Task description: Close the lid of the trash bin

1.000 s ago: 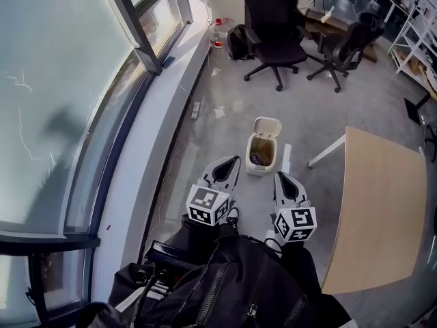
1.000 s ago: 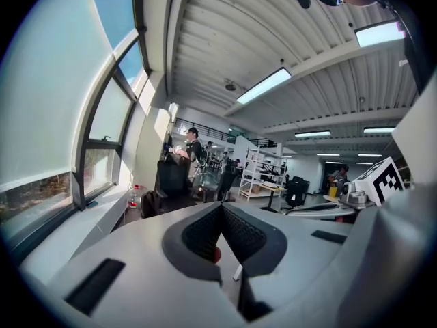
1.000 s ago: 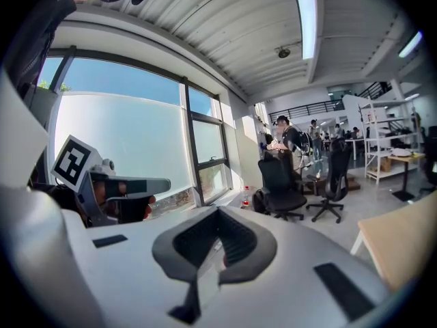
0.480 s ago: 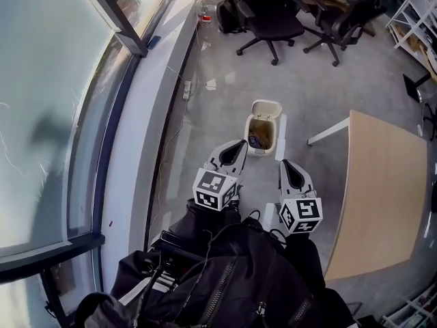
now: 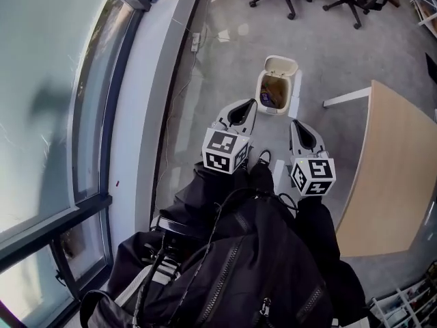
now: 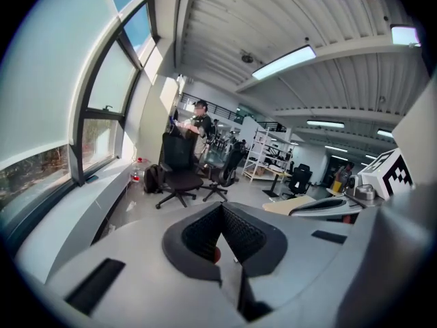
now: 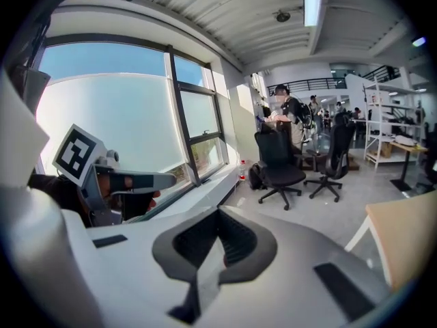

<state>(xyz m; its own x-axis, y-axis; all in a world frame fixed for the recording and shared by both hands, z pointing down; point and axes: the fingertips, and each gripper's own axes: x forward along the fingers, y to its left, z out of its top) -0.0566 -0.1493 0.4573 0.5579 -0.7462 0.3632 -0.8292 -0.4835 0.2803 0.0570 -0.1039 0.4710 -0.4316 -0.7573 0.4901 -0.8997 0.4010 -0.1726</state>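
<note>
Grey floor (image 5: 225,60) runs along the window wall on my left, and a pale wooden counter (image 5: 389,169) stands to the right. The trash bin (image 5: 274,111) sits on the floor ahead, between the two, just past both tool tips. Its lid (image 5: 282,65) is tipped back on the far side and the mouth is open with rubbish inside. The left tool (image 5: 250,104) and right tool (image 5: 295,124) are both closed and empty, aimed toward the bin but short of it. I judge this to be the approach. No grasp is needed. I would keep the jaws together, reach one tool behind the lid's top edge, then swing it forward and down. The bin looks light, so I would push gently and steady its near wall with the other tool.
</note>
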